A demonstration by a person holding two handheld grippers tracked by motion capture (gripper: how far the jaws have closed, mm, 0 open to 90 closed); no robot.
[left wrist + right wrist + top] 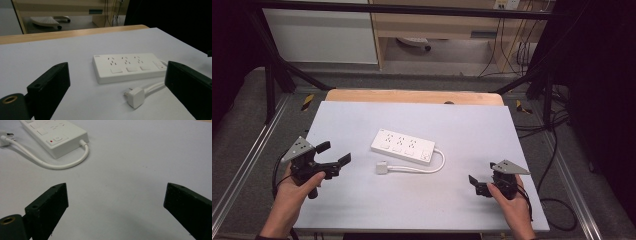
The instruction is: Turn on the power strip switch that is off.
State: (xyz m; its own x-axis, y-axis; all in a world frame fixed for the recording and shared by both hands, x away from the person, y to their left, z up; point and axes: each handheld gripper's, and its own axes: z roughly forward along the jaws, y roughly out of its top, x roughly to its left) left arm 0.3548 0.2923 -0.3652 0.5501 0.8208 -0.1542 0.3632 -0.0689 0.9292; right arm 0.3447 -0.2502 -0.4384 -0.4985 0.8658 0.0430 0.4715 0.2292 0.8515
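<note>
A white power strip (403, 145) with three sockets lies flat in the middle of the white tabletop (472, 125). Its short cable (434, 167) loops round at the right end and runs back left to a white plug (382, 167) lying just in front of the strip. My left gripper (334, 153) is held at the table's left, open and empty, aimed at the strip (127, 67) and plug (135, 97). My right gripper (482, 173) hovers at the front right, open and empty. Its view shows the strip's switch end (55, 135) and the cable loop (62, 162) well ahead.
A wooden edge (412, 96) borders the table's far side. Black frame bars (277, 70) rise at both back corners. Loose cables (557, 200) lie on the floor to the right. A cabinet (322, 35) and a wheeled base (414, 42) stand beyond the table.
</note>
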